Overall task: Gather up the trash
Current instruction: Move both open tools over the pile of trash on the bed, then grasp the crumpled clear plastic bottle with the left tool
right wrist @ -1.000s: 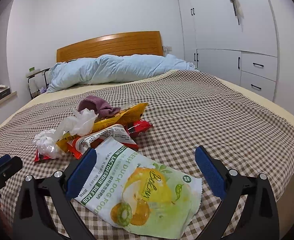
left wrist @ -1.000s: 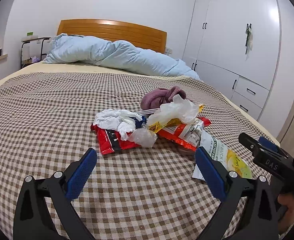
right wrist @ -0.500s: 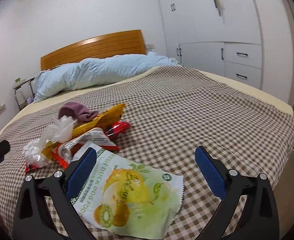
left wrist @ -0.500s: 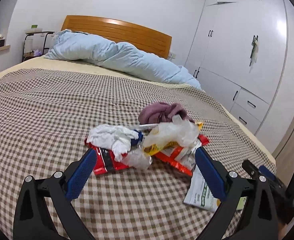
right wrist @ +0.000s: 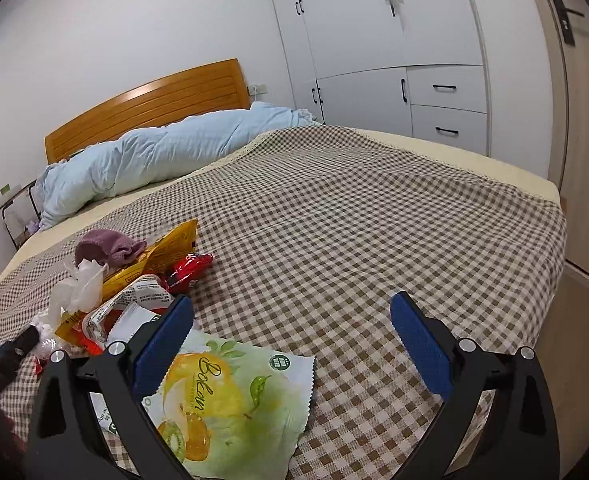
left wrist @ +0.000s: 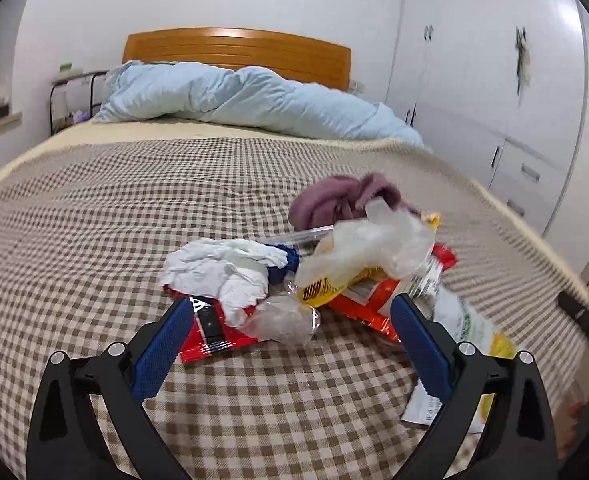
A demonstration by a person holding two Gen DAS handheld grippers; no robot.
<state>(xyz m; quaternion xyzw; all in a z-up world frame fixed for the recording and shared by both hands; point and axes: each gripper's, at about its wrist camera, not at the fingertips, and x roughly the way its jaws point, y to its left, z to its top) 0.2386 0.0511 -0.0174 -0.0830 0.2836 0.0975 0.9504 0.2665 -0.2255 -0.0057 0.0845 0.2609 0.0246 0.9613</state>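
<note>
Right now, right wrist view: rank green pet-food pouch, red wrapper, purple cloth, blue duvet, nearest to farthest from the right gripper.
1. Green pet-food pouch, under the left finger of the right gripper.
2. Red wrapper, ahead-left.
3. Purple cloth, further left, behind the pile.
4. Blue duvet, by the headboard.

Your wrapper pile (left wrist: 334,280) lies mid-bed on the blanket (left wrist: 134,220) — quilt (left wrist: 234,100) behind, dog-food pouch (right wrist: 230,400) nearest you, wardrobe (right wrist: 394,60) right.
</note>
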